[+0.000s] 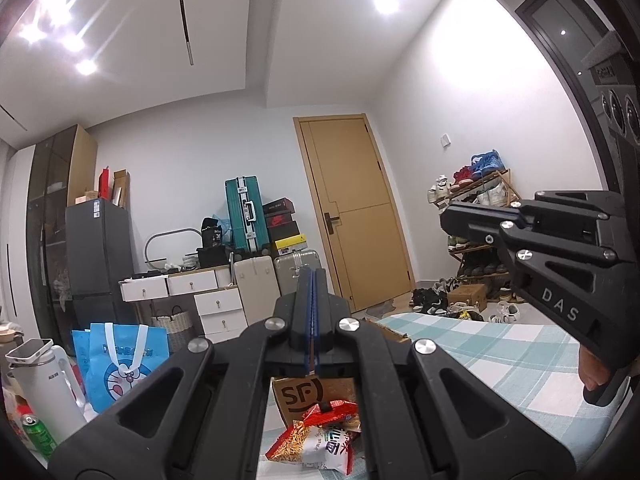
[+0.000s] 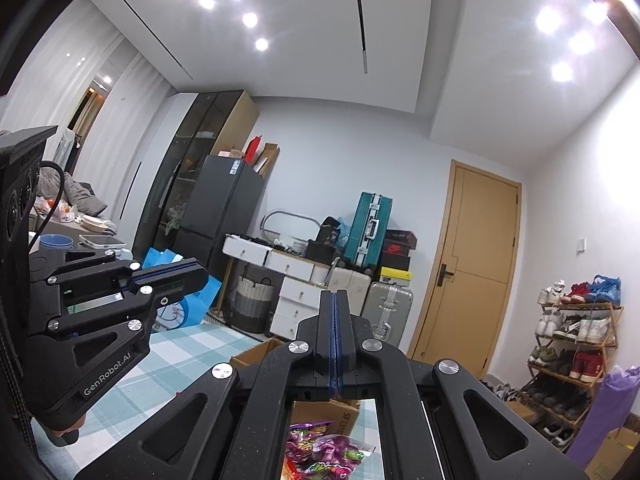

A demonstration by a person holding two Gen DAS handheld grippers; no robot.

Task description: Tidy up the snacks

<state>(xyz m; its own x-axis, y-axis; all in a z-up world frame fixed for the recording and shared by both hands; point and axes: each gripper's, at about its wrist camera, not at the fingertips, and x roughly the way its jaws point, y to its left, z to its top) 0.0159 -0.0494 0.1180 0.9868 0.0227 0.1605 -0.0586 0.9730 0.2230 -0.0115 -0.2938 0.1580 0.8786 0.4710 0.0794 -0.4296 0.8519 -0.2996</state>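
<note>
1. Left gripper (image 1: pixel 313 276): fingers pressed flat together, blue pads meeting edge to edge, nothing between them. Points roughly level across the room, toward the dresser and suitcases.
2. Right gripper (image 2: pixel 335 298): same, fingers squeezed together w/ nothing pinched. In the left wrist view it shows at 3 o'clock, side-on, tip toward the shoe rack (image 1: pixel 478 220).
3. Snack bags (image 1: pixel 316 442), left wrist view: seen at 6 o'clock through the gap in the gripper frame. Red-and-orange bag printed w/ thin fried sticks, a white bag w/ green and red print overlapping it on the right, a red packet on top at 12. Crinkled, glossy, lying flat, not stacked neatly.
4. Cardboard box (image 1: pixel 298 394): brown, black logo on its flap, just behind the bags at their 12 o'clock; the red packet touches or overlaps its front, can't tell which.
5. Candy bag (image 2: pixel 320 452), right wrist view: 6 o'clock under the right gripper. Shiny purple/magenta wrap w/ bits of green, yellow, orange print, wrinkled. Same box sits just behind it.
6. All of it lies on a checked cloth (image 1: pixel 480 344), pale teal and white.
7. Neither gripper touches any snack; both are above and apart from them.
</note>
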